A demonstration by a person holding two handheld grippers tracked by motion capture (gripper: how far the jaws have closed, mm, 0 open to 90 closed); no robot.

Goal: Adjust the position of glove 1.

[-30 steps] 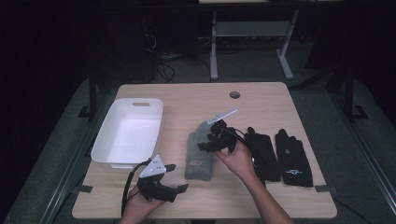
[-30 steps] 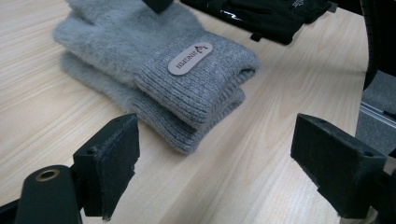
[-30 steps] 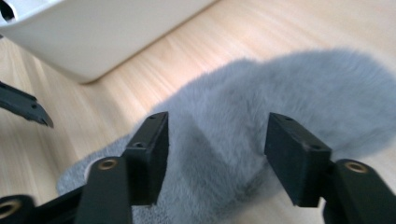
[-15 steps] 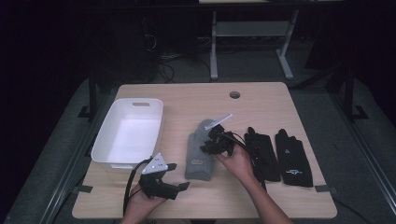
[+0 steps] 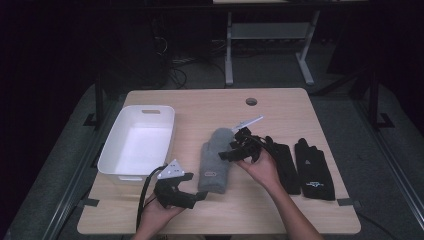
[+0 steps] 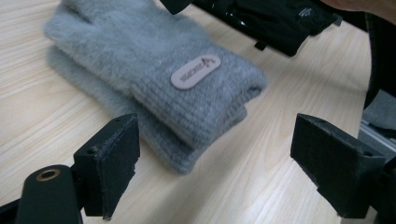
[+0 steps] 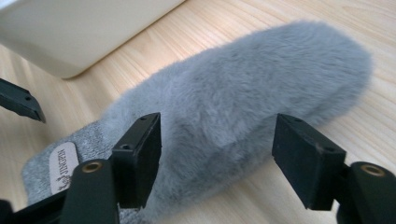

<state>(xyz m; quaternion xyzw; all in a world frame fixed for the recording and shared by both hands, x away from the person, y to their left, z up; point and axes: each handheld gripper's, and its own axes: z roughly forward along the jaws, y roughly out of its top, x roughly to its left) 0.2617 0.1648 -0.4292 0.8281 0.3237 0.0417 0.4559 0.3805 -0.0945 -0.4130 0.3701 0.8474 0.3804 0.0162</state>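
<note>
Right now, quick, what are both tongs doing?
Left tongs: open, holding nothing, near the grey mittens' cuff.
Right tongs: just opened, over the mittens, gripping nothing.

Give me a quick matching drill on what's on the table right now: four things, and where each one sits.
Things:
1. white bin
2. grey mittens
3. black gloves
4. left gripper

Places:
A. middle of the table, stacked
B. near front edge, jaws open toward the mitten cuffs
C. left side of the table
D. right side of the table, lying flat

Pairs: 1-C, 2-A, 3-D, 4-B
</note>
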